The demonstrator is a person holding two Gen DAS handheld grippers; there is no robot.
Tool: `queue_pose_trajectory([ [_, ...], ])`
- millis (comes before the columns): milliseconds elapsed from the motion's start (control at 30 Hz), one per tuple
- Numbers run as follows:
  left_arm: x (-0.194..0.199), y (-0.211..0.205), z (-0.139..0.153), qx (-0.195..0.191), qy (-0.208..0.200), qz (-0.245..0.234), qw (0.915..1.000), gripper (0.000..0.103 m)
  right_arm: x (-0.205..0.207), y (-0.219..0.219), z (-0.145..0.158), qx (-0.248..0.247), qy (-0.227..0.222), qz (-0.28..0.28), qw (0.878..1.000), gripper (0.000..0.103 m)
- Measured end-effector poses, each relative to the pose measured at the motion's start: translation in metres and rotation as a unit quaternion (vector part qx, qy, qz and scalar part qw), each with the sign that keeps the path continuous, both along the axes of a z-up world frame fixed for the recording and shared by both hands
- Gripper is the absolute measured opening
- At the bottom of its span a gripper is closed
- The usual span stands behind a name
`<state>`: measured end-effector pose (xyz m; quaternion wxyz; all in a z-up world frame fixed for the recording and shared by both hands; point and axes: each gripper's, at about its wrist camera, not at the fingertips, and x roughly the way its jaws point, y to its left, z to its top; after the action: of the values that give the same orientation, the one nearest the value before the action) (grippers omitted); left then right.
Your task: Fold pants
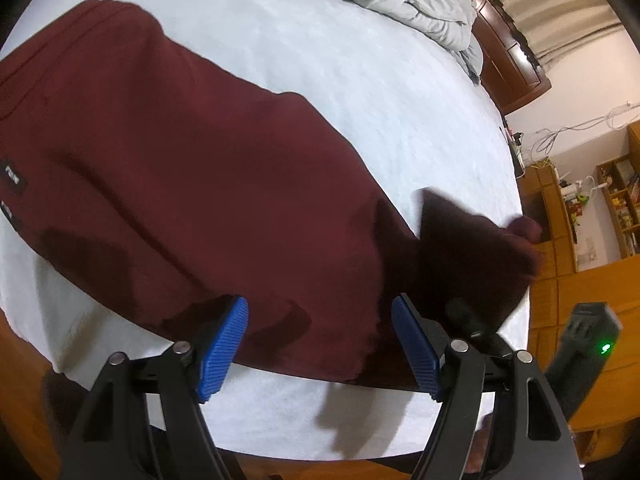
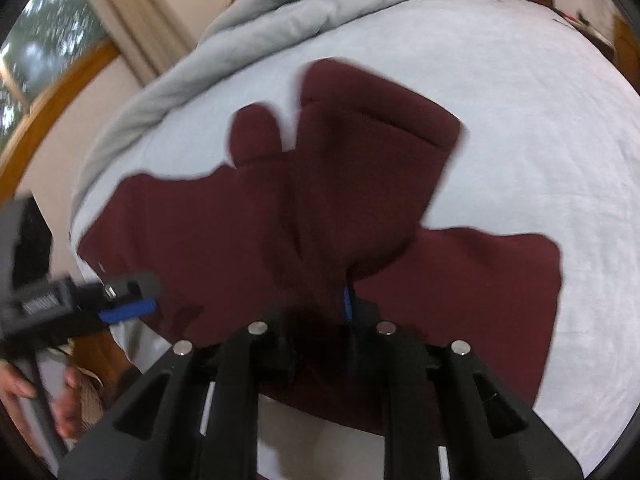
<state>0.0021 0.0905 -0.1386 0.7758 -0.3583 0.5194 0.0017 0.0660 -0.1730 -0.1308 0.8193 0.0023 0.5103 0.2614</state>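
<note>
Dark maroon fabric pants (image 1: 192, 184) lie spread on the pale blue-white bed sheet (image 1: 360, 80), reaching the near edge of the bed; in the left wrist view the waistband end sits toward the left side of the bed and the body of the garment runs diagonally down to the near edge; a small black label (image 1: 12, 176) with white lettering shows at the left.

Left gripper (image 1: 320, 344): blue ribbed pads (image 1: 224, 344) stand wide apart, nothing clamped between them; the pants' edge lies below the gap at the near edge of the bed; not clear whether the pads touch the cloth.

Right gripper (image 2: 320, 320): jaws nearly together, pinched on a bunched fold of the maroon cloth; a sliver of blue pad (image 2: 349, 300) shows beside the fabric; a raised section of the pants rises from the grip and drapes back over the flat part; frame is motion-blurred.

In the right wrist view the left gripper appears at the left edge (image 2: 124, 300), over the near-left corner of the pants; a person's hand (image 2: 24, 392) holds its handle.

Crumpled light grey blanket (image 2: 280, 4) is bunched along the far edge of the bed; wooden shelving (image 1: 616, 200) stands beyond the right side.
</note>
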Motion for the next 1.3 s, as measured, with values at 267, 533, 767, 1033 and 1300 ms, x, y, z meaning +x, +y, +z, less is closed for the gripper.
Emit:
queue_pose_trajectory([
  [267,0.007,0.002,-0.016,-0.044,0.013,0.007,0.9989,0.075,-0.018,0.023,-0.009,-0.027,-0.013,0.050,0.998,0.027],
  [533,0.014,0.001,-0.020,-0.073,0.014,0.005,0.9972,0.078,-0.054,0.005,0.001,0.047,0.014,0.131,0.990,0.080],
  [767,0.024,-0.005,-0.020,-0.058,0.024,0.011,0.9979,0.079,-0.049,-0.069,0.017,0.137,0.051,0.038,0.988,0.082],
  [1033,0.033,-0.031,-0.031,0.028,0.067,-0.016,0.9972,0.080,-0.028,-0.169,-0.007,0.169,0.110,-0.134,0.970,0.082],
  [1300,0.041,-0.059,-0.026,0.118,0.073,-0.063,0.9884,0.081,-0.001,-0.187,-0.079,0.258,0.235,-0.162,0.923,0.081],
])
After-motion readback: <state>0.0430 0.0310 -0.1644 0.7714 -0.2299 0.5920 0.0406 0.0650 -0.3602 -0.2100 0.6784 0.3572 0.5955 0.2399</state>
